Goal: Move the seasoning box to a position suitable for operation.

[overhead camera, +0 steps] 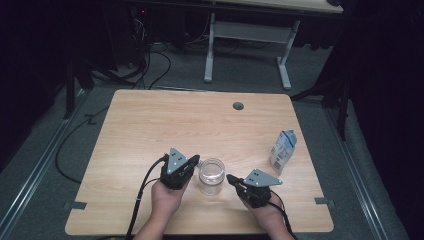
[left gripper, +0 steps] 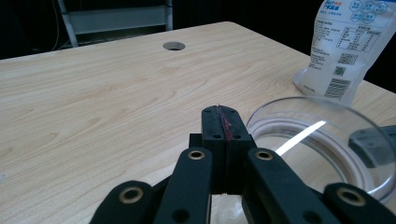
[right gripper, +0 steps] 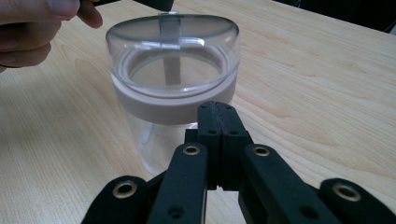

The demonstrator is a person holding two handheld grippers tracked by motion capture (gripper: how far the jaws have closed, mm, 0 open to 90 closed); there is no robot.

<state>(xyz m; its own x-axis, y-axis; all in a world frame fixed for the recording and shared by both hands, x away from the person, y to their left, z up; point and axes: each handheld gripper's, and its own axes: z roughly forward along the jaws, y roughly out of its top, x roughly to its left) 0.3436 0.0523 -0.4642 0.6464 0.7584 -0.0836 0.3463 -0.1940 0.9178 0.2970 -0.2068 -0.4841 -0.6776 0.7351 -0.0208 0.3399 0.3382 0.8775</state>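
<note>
The clear jar [overhead camera: 211, 176] stands upright on the wooden table [overhead camera: 150, 125] near its front edge, long axis vertical and lidded top facing straight up (a pale band rings its neck), set between the two grippers. The left gripper [overhead camera: 196, 160] sits just beside it with jaws pressed together on nothing. The right gripper [overhead camera: 230, 177], jaws likewise closed and empty, points at the jar; a white pouch [overhead camera: 283, 150] stands farther right.
</note>
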